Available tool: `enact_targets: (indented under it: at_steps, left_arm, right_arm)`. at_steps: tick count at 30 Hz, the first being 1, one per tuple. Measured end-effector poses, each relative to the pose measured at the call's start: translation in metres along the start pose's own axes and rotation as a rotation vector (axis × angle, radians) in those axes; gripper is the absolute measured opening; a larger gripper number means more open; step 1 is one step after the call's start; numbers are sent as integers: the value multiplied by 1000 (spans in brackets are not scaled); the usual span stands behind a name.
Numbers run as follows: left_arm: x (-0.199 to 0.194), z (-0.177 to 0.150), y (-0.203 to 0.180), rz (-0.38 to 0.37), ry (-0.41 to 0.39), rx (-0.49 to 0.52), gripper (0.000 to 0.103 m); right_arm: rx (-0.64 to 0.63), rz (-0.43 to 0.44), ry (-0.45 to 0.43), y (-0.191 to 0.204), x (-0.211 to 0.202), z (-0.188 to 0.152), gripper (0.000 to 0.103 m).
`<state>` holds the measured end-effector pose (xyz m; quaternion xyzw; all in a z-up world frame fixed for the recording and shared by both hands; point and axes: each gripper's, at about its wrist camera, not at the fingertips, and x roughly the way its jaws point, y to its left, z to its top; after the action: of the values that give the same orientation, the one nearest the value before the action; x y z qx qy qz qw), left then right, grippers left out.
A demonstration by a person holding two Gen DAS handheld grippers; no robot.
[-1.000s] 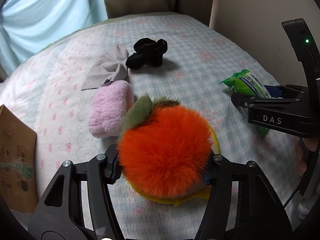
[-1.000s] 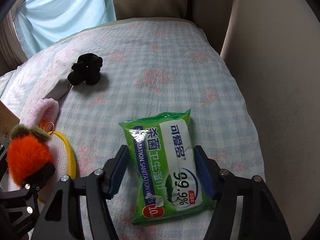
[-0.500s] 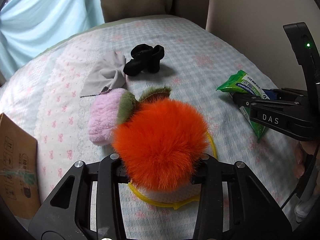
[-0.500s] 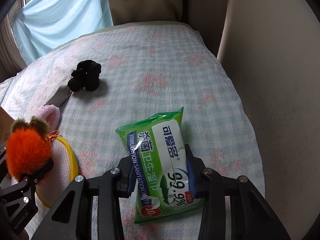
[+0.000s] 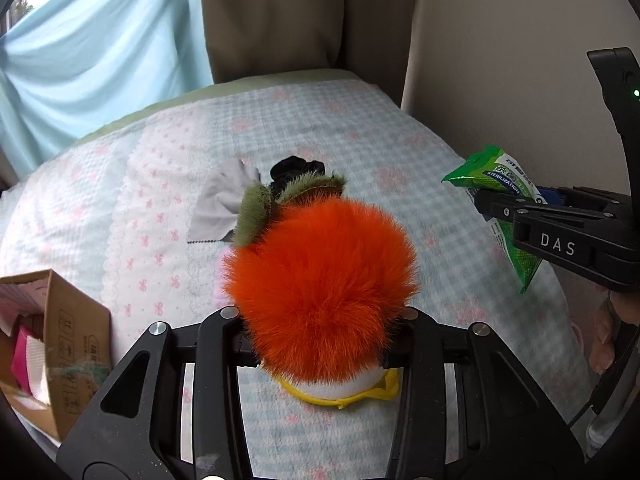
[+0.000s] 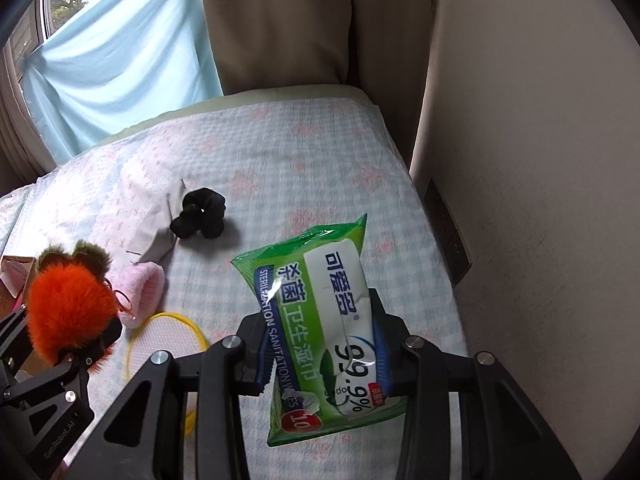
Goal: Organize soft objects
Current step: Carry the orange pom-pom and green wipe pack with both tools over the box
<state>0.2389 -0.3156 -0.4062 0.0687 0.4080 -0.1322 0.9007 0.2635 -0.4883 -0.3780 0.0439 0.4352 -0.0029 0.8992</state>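
Both grippers rose, wipes pack (image 6: pixel 332 328) (labelled "99.9%", apparently) lifted.

Fluffy orange plush toy (image 5: pixel 320 280); glossy green plastic wipes pack (image 6: pixel 320 320); matt quilted cloth bed cover (image 6: pixel 320 184); brown cardboard box (image 5: pixel 76 332); black velvety scrunchie (image 6: pixel 200 212).

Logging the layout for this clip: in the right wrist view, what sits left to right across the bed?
Orange furry pompom in the left gripper → pink fuzzy item → black scrunchie → green wipes pack in the right gripper. The grey cloth and yellow-rimmed pad overlap others, so left out.
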Motion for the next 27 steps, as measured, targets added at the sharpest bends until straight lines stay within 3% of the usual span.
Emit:
enact_targets:
  at_steps: [14,21,27]
  left_arm:
    - [-157,70,36,-35,-118,-26,35]
    - [-239,95,91,-31,-164,-5,35]
    - [-292,99,159,-17,-191,-20,35]
  right_arm:
    - [95,-24,-92,61,-170,64,37]
    - [77,-29,-134,134,-242,83,37]
    - [44,3,-161,215,-276,90,37]
